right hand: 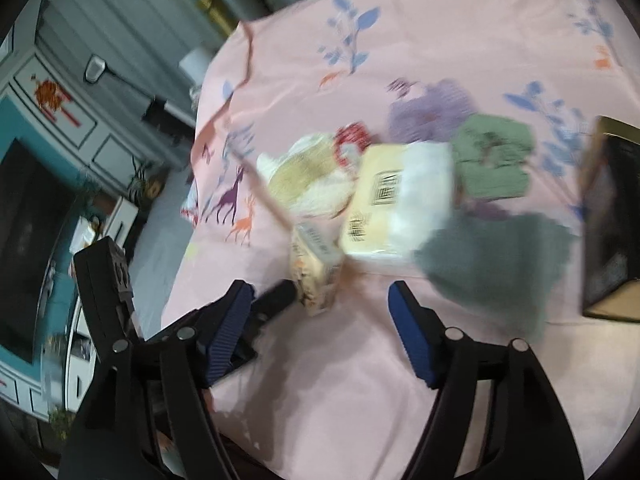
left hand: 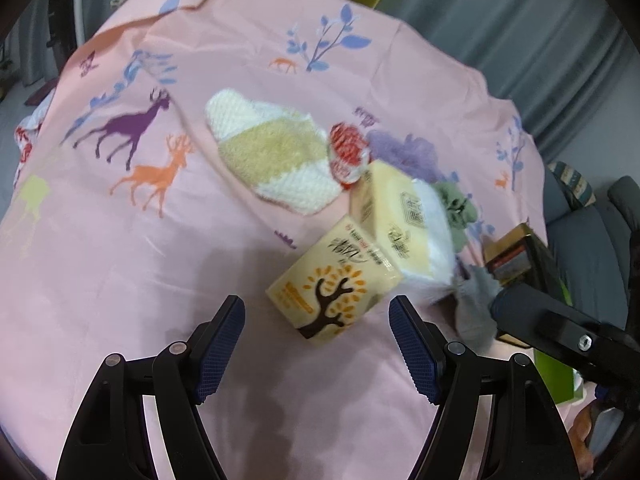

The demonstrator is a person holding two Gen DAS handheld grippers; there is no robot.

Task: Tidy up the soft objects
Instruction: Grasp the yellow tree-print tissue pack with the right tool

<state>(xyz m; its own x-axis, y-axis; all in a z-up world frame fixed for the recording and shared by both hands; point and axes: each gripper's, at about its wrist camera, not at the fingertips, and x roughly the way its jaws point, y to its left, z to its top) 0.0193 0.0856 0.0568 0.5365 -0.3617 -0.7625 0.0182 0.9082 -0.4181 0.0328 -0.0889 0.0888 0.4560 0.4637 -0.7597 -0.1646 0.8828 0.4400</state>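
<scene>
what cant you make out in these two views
- Grey cloth: right wrist view, motion blur hides its shape; in the left wrist view the right tongs' finger covers part of it.
- Dark box: cut by the right edge of the right wrist view.
- Tissue pack print: too blurred to read.
- Green cloth: left wrist view, mostly behind the pack.

The left claw hovers with its two blue-padded fingers spread wide, nothing between them. The right claw is likewise spread wide and empty; in the left view its black body reaches in from the near right.
</scene>
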